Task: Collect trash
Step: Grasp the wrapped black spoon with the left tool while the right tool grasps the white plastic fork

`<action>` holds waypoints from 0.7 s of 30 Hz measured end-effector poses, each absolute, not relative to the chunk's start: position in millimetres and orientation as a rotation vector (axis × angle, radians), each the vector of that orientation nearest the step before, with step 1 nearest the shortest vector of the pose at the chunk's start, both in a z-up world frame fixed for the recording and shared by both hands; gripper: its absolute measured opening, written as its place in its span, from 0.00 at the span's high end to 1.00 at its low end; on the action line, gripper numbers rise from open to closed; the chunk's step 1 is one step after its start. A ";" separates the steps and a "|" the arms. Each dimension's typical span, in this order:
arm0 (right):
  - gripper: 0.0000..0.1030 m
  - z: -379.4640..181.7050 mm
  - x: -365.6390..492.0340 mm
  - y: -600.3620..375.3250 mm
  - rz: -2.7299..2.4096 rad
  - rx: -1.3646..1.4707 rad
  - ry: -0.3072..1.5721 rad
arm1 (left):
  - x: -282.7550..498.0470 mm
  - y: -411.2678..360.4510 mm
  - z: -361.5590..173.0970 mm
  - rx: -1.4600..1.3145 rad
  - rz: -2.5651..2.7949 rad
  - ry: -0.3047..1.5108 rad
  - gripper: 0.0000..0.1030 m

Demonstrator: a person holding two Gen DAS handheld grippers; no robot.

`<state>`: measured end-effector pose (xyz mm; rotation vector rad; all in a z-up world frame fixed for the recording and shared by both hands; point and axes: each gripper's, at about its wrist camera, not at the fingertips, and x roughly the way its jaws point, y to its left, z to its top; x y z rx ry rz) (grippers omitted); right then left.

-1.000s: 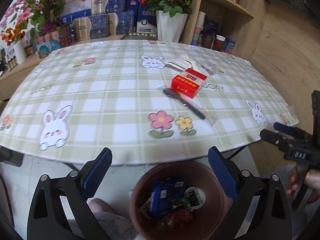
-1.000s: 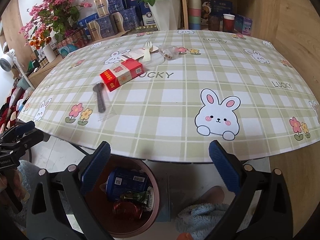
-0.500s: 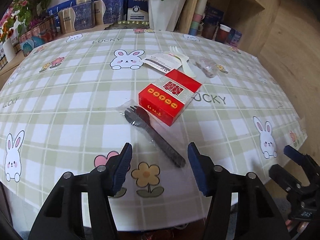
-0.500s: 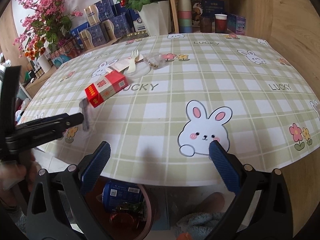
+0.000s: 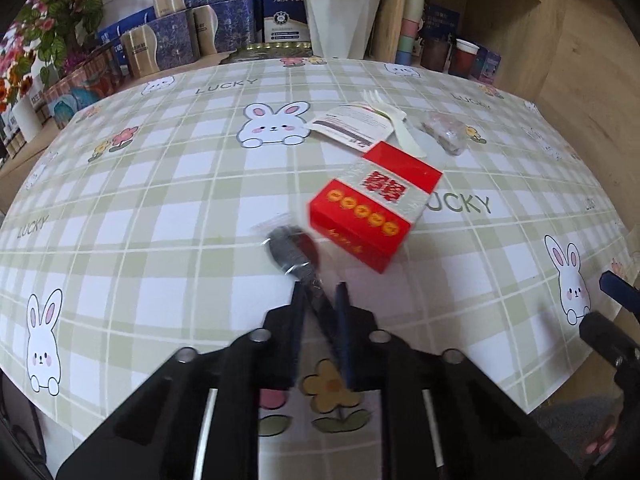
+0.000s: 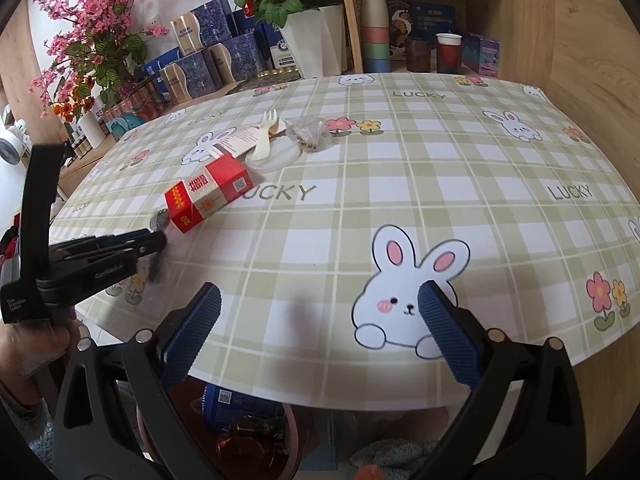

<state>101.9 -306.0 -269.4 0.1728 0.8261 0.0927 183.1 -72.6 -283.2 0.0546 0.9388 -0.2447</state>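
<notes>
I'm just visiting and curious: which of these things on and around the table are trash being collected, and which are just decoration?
Part of the job:
- black plastic fork in its wrapper, left gripper closing on its handle
- red box
- white fork
- crumpled clear wrapper
- bin under the table

Just lying about:
- rose pot
- blue gift boxes
- stacked cups

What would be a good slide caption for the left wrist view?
Left gripper closing on the wrapped black fork beside the red box on the bunny tablecloth.
</notes>
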 end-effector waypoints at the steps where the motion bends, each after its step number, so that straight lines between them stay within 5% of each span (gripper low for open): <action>1: 0.06 -268.7 104.0 -306.1 0.098 0.179 0.828 | 182.3 -67.0 -283.1 0.053 -0.236 0.938 0.89; 6: 0.06 -255.2 122.1 -299.2 0.171 0.167 0.805 | 177.3 -17.8 -281.6 -0.021 -0.175 0.931 0.90; 9: 0.22 -246.0 140.4 -289.9 0.227 0.137 0.806 | 175.7 9.6 -272.3 -0.076 -0.147 0.905 0.91; 21: 0.55 -244.0 258.7 -257.0 0.338 0.131 0.837 | 164.4 66.6 -228.0 -0.245 -0.152 0.785 0.91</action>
